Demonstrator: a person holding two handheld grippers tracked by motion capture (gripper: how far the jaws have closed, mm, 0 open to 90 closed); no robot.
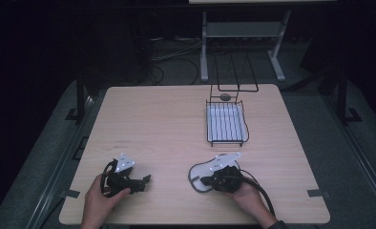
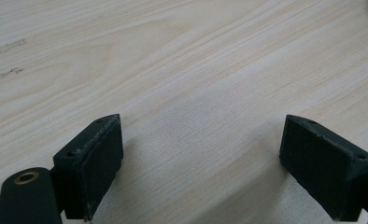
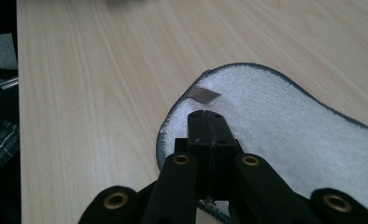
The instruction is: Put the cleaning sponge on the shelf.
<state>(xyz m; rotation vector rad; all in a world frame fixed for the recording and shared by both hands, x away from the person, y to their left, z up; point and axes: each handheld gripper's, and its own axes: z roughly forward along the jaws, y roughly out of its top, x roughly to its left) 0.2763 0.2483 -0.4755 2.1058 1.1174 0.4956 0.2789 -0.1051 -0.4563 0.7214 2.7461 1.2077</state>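
A white cloth with a dark edge lies flat on the wooden table, near the front edge and a bit to the right. A small tag sticks up from it near its edge. The right gripper sits over the cloth. Its two black jaws are pressed tight together, and they seem to pinch the edge of the cloth, though the spot where they meet it is hard to see. From above, the right hand holds that gripper on top of the cloth.

The left gripper is well apart from the cloth, over bare wood on the left. Its jaws stand wide apart with nothing between them.

Farther back on the table is a wire basket with a white bottom.
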